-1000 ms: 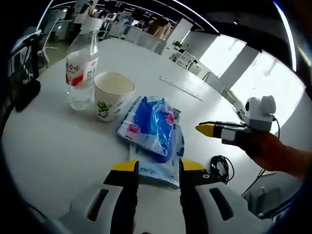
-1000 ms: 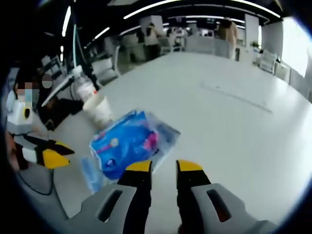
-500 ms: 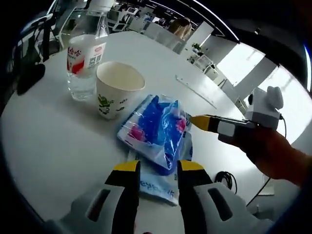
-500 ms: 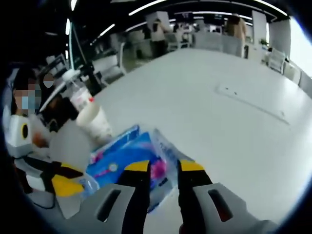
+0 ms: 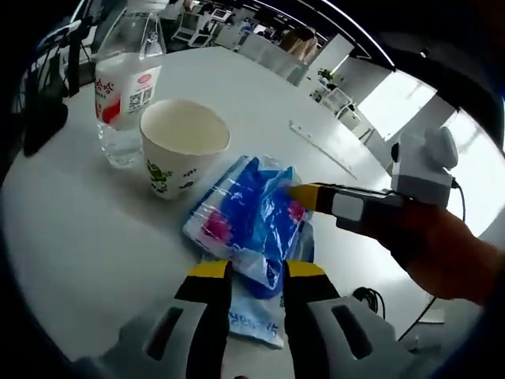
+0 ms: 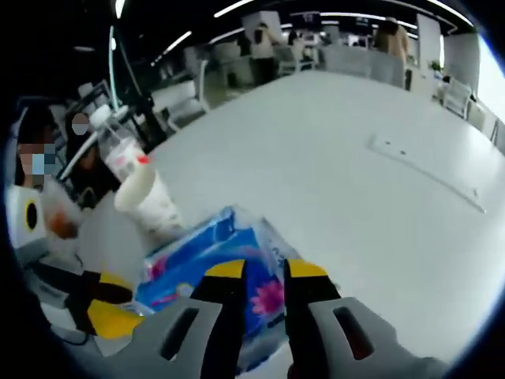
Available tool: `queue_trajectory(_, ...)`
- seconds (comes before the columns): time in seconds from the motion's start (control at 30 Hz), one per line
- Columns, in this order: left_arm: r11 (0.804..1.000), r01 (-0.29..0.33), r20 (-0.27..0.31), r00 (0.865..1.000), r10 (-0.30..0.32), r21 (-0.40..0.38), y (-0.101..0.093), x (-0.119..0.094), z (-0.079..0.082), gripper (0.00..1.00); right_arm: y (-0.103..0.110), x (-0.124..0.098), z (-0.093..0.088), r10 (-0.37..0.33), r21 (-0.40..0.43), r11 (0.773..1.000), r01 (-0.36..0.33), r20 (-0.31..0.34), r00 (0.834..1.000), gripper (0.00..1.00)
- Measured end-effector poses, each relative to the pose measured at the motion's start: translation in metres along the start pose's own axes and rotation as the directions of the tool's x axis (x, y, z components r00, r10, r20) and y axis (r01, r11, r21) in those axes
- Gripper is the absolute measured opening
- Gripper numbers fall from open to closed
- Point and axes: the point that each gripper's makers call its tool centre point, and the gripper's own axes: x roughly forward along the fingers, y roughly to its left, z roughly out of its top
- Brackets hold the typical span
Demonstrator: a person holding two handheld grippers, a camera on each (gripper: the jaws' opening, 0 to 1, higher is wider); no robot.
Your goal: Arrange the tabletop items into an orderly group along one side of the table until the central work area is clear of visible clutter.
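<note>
Left gripper view: close over the blue tissue pack (image 5: 251, 217), facing the paper cup (image 5: 183, 156) beyond it. Right gripper view: equally close, from the pack's opposite side. Both share pack, cup, bottle (image 6: 118, 154).

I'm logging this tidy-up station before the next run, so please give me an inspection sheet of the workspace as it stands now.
Surface: white table, bare across its far part.
Job's things: water bottle upright beside paper cup, also upright; blue tissue pack lies on top of a flatter second pack.
Clutter: flat strip lying further out on the table.
Grippers: left gripper jaws open at the near edge of the packs; right gripper jaws either side of the blue tissue pack's edge, grip not confirmed.
Cables: black cable at the table edge.
Surroundings: open office with desks, chairs and people in the distance.
</note>
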Motion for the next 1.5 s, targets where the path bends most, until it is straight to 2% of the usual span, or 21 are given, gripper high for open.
queue_trajectory(0.03, 1.0, -0.014, -0.007, 1.0, 0.014, 0.014, 0.003, 0.0, -0.002, 0.14, 0.0, 0.0, 0.0, -0.002, -0.002, 1.0, 0.002, 0.0, 1.0, 0.07)
queue_trajectory(0.1, 1.0, -0.001, 0.001, 1.0, 0.001, 0.003, 0.004, -0.001, -0.001, 0.12, -0.001, -0.001, 0.001, -0.002, -0.014, 1.0, 0.002, 0.011, 1.0, 0.0)
queue_trajectory(0.23, 1.0, -0.001, 0.017, 1.0, 0.001, 0.0, 0.009, -0.002, -0.002, 0.04, 0.002, -0.005, -0.002, 0.016, -0.022, 1.0, -0.016, 0.013, 1.0, 0.0)
queue_trajectory(0.4, 1.0, 0.005, 0.021, 1.0, -0.005, -0.005, 0.01, -0.003, -0.002, 0.0, 0.001, -0.008, -0.006, 0.02, -0.018, 1.0, -0.02, 0.014, 1.0, 0.0)
queue_trajectory(0.73, 1.0, 0.001, 0.034, 0.999, -0.001, 0.006, 0.013, -0.007, 0.001, 0.0, 0.003, -0.018, -0.014, 0.014, -0.009, 1.0, -0.014, 0.023, 1.0, 0.0)
queue_trajectory(0.87, 1.0, 0.01, 0.041, 0.999, -0.01, 0.0, 0.011, -0.01, 0.0, 0.0, 0.007, -0.029, -0.014, 0.009, 0.02, 1.0, -0.01, 0.071, 0.997, 0.0)
queue_trajectory(1.03, 0.999, 0.017, 0.032, 0.999, -0.018, 0.037, 0.01, -0.012, -0.004, 0.0, 0.004, -0.042, -0.031, -0.01, 0.03, 1.0, 0.008, 0.076, 0.997, 0.0)
queue_trajectory(1.5, 0.988, 0.054, -0.009, 0.999, -0.053, 0.145, -0.004, -0.02, -0.024, 0.0, 0.002, -0.078, -0.06, -0.069, 0.096, 0.994, 0.058, 0.117, 0.991, 0.0)
